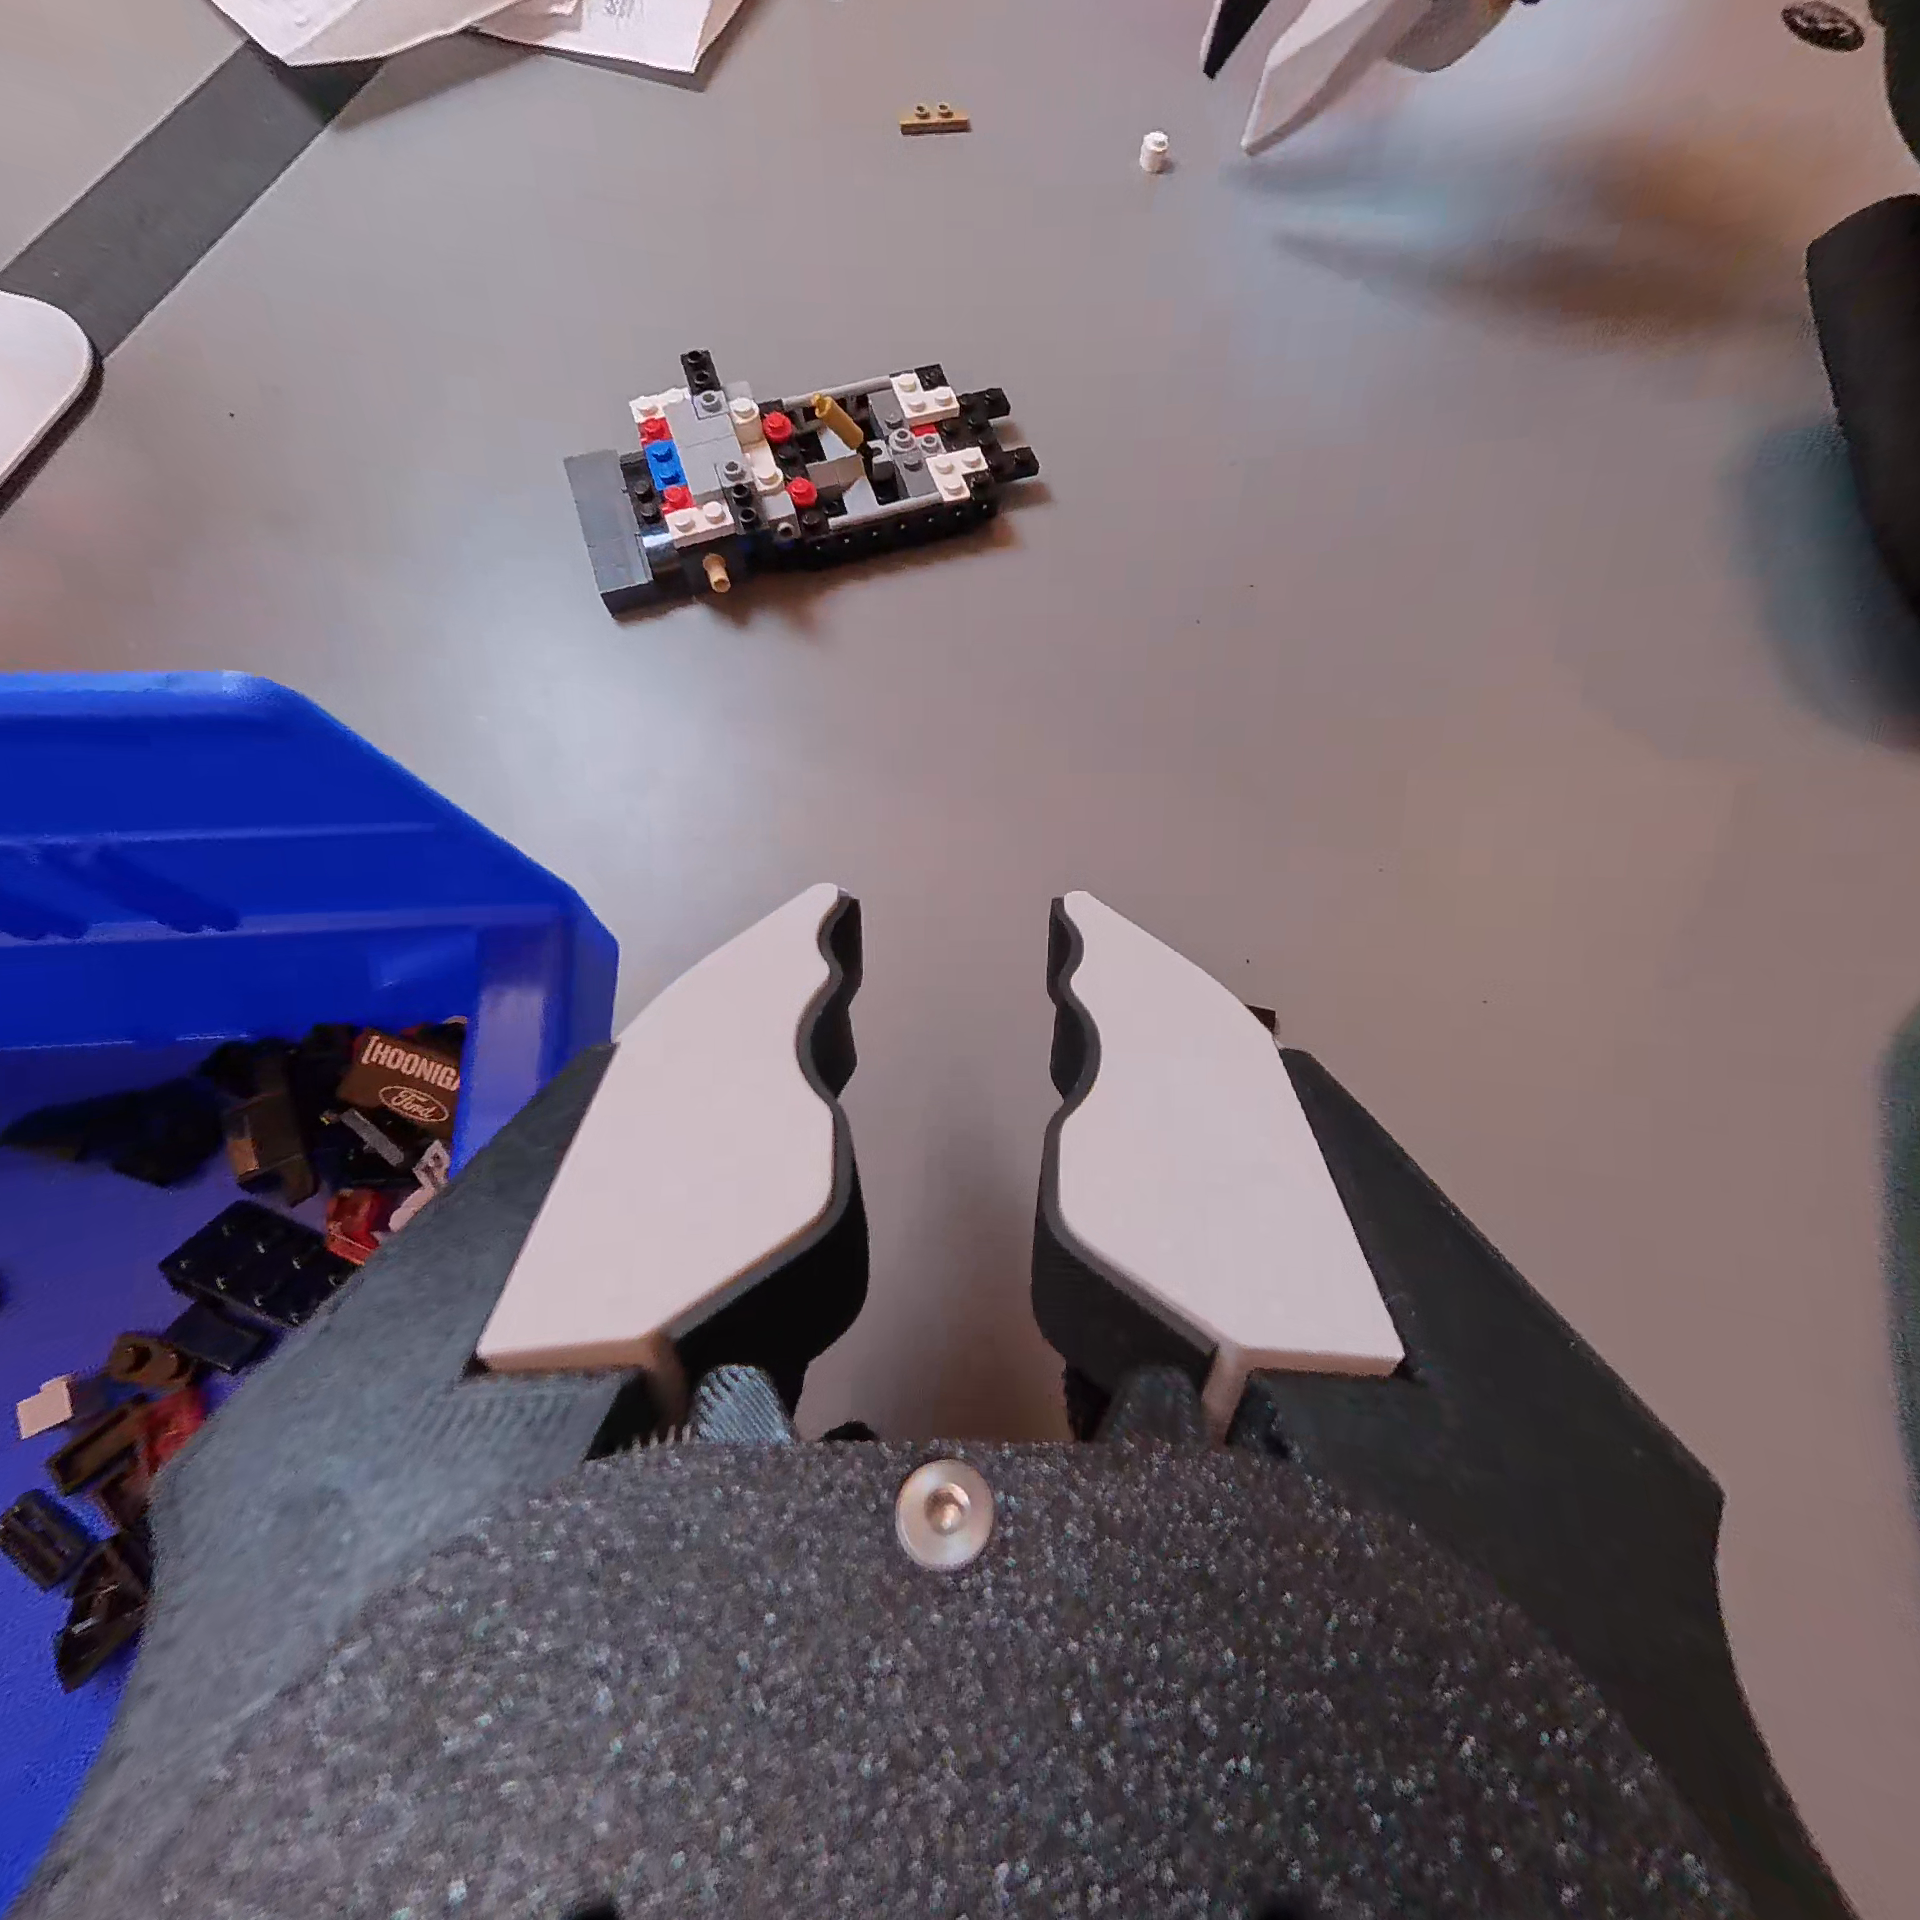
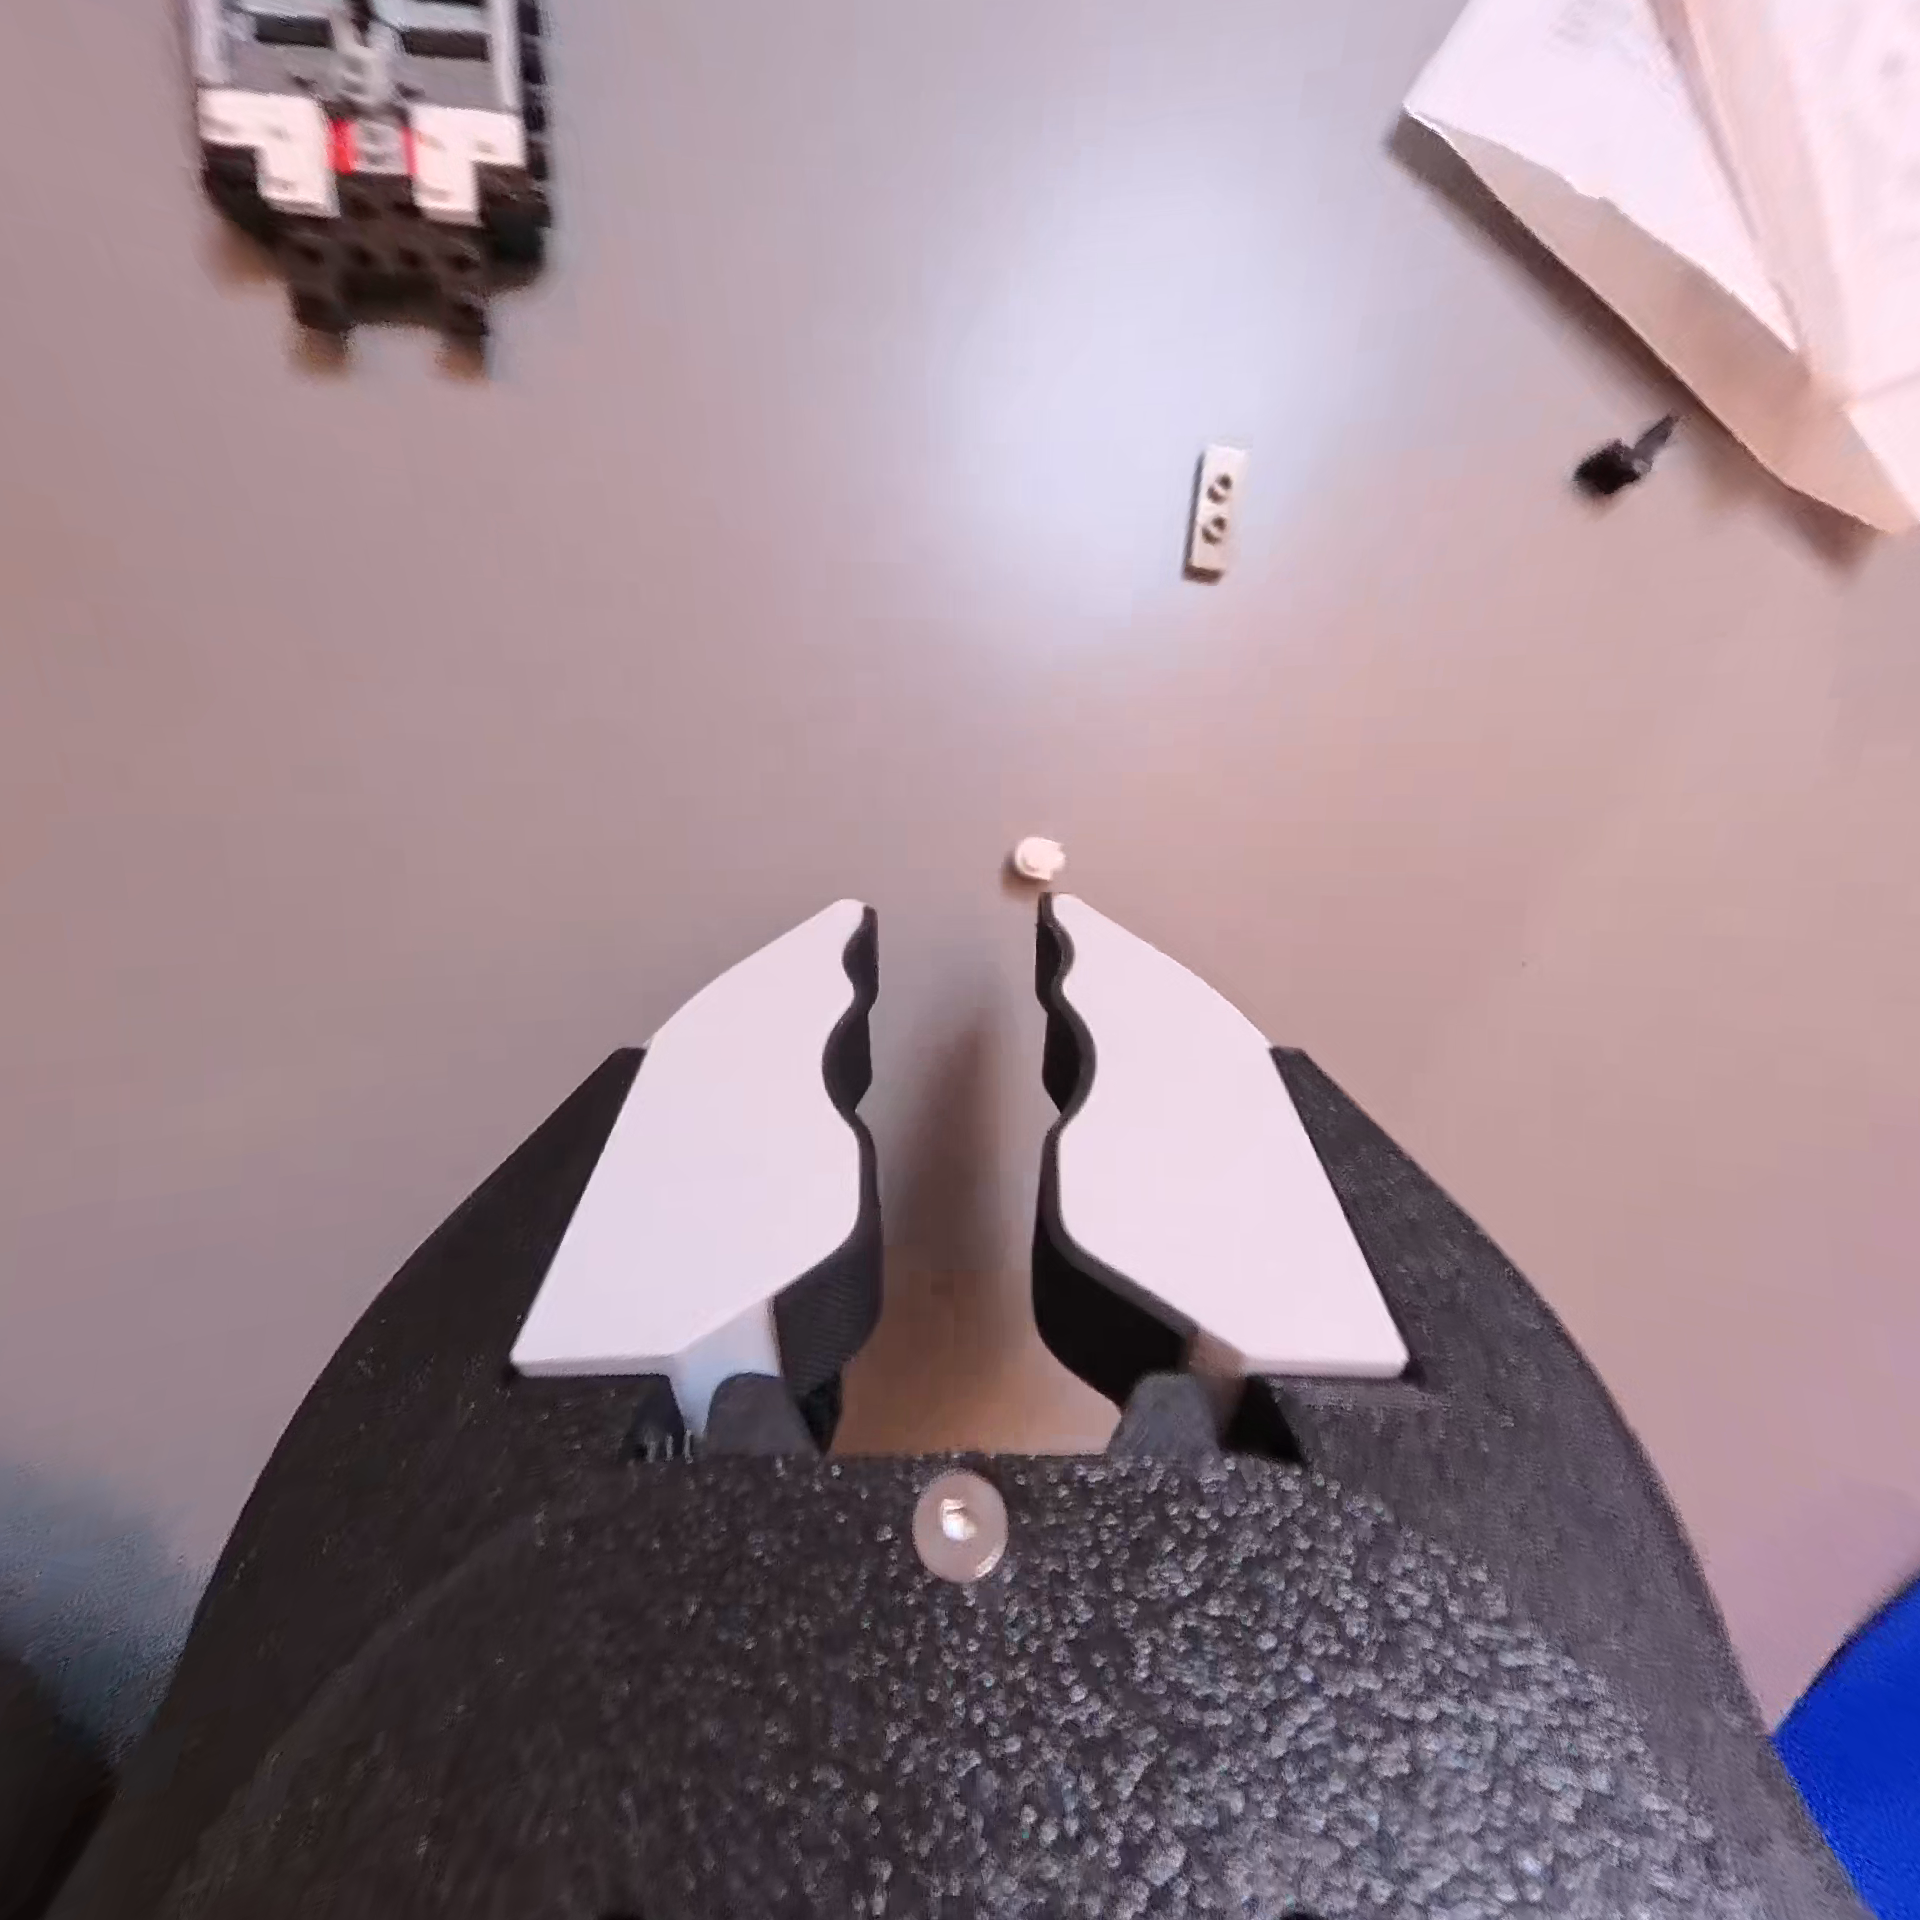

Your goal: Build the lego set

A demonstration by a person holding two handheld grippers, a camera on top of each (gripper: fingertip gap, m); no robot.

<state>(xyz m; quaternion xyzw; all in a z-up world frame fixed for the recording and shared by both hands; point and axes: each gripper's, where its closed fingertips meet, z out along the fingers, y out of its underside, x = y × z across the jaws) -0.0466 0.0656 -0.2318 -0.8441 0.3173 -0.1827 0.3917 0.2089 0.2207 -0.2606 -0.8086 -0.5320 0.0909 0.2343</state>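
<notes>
The left gripper (image 1: 954,914) hangs level with its fingers (image 1: 727,1091) parted and nothing between them. The right gripper (image 2: 956,920) likewise shows a clear gap, tilted downward, empty.

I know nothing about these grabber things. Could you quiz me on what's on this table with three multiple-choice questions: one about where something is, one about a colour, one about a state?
1. Where is the small white stud?
A. just beyond the right gripper fingertip
B. inside the bin
C. on top of the brick model

2. What colour is the bin of loose bricks?
A. red
B. blue
C. green

3. How does the left gripper stand?
A. shut on a brick
B. open and empty
C. shut on paper

Answers: 1 A, the stud lies on the bare table right by the fingertip. 2 B, its walls are bright blue. 3 B, the table shows through the gap between its fingers.
</notes>
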